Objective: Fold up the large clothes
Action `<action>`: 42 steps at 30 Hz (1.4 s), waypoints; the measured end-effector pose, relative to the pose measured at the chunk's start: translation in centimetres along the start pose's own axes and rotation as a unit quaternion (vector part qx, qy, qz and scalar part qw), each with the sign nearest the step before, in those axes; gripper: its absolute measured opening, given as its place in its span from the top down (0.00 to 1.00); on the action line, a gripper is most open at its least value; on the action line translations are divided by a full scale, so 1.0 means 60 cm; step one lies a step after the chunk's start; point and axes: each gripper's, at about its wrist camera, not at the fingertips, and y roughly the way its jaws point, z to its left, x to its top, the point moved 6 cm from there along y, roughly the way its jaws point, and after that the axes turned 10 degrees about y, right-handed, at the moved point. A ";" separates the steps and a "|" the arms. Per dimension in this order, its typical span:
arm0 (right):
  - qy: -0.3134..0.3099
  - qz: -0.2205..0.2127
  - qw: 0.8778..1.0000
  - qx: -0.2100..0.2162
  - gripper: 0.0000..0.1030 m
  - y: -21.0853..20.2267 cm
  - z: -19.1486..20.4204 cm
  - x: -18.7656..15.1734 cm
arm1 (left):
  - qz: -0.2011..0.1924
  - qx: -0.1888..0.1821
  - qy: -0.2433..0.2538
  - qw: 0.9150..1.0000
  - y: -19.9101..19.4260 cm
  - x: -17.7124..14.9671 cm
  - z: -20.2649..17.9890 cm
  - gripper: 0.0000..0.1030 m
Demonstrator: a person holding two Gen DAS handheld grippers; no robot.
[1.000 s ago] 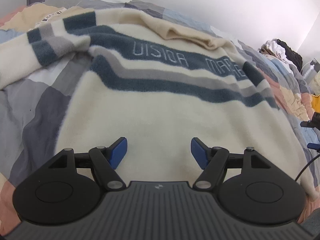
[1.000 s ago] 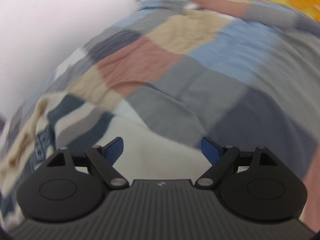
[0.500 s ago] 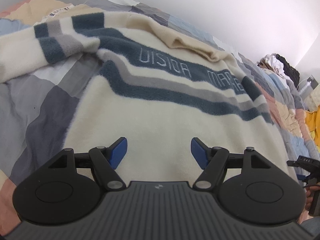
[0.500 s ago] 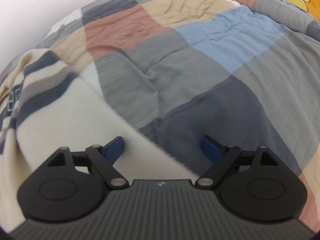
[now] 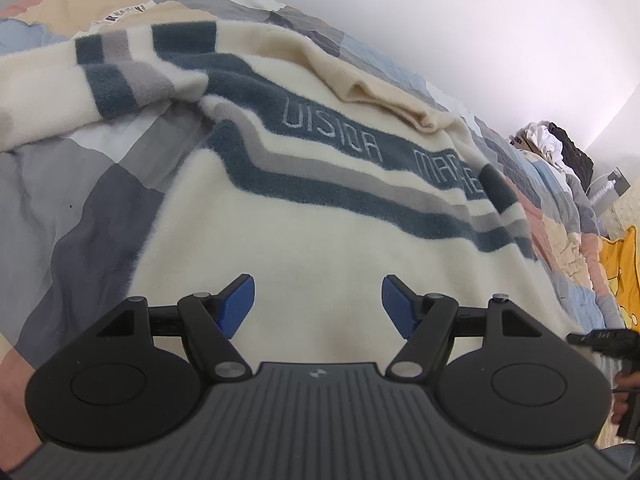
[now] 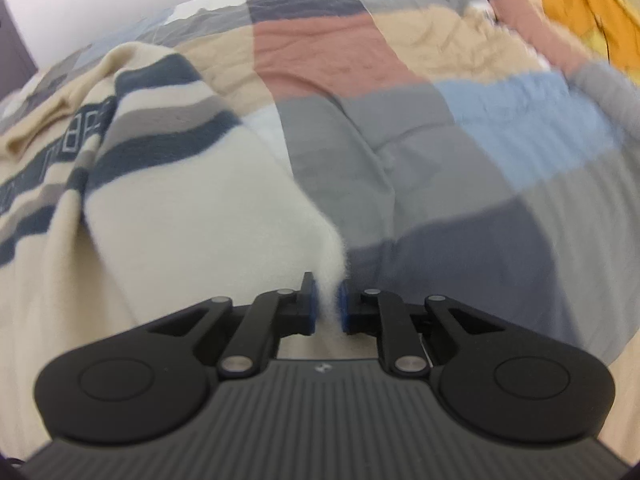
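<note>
Lying spread over the patchwork quilt (image 6: pixel 460 152), the cream sweater (image 5: pixel 320 248) fills the middle of the left view, and its lower corner now sits pinched between the pads of the right gripper (image 6: pixel 327 307), wide apart half a second ago (this grip likely starts the first fold). Low in its frame, the left gripper (image 5: pixel 318 306) hangs released above the cloth.

Fuzzy fleece sweater (image 5: pixel 320 248) lies on smooth, matt cotton quilt (image 6: pixel 500 168).
</note>
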 end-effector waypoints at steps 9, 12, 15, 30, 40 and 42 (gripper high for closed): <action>-0.053 -0.119 0.989 -0.074 0.87 -0.089 -0.022 0.177 | -0.003 0.003 -0.007 1.000 0.007 0.005 0.009 0.28; -0.065 -0.159 0.979 -0.108 0.87 -0.102 -0.041 0.244 | -0.013 0.015 -0.007 1.000 0.012 0.007 0.014 0.28; -0.057 -0.187 0.972 -0.128 0.87 -0.097 -0.057 0.302 | -0.012 0.020 -0.009 1.000 0.020 0.011 0.020 0.28; 0.055 -0.126 0.982 -0.129 0.85 0.146 -0.161 0.296 | -0.012 0.034 -0.003 0.999 0.044 0.027 0.024 0.27; 0.070 -0.148 0.981 -0.108 0.28 0.114 -0.138 0.277 | -0.025 0.030 0.004 0.999 0.029 0.039 0.027 0.27; 0.066 -0.166 0.979 -0.093 0.26 0.082 -0.117 0.277 | -0.029 0.026 0.011 0.999 0.020 0.042 0.026 0.27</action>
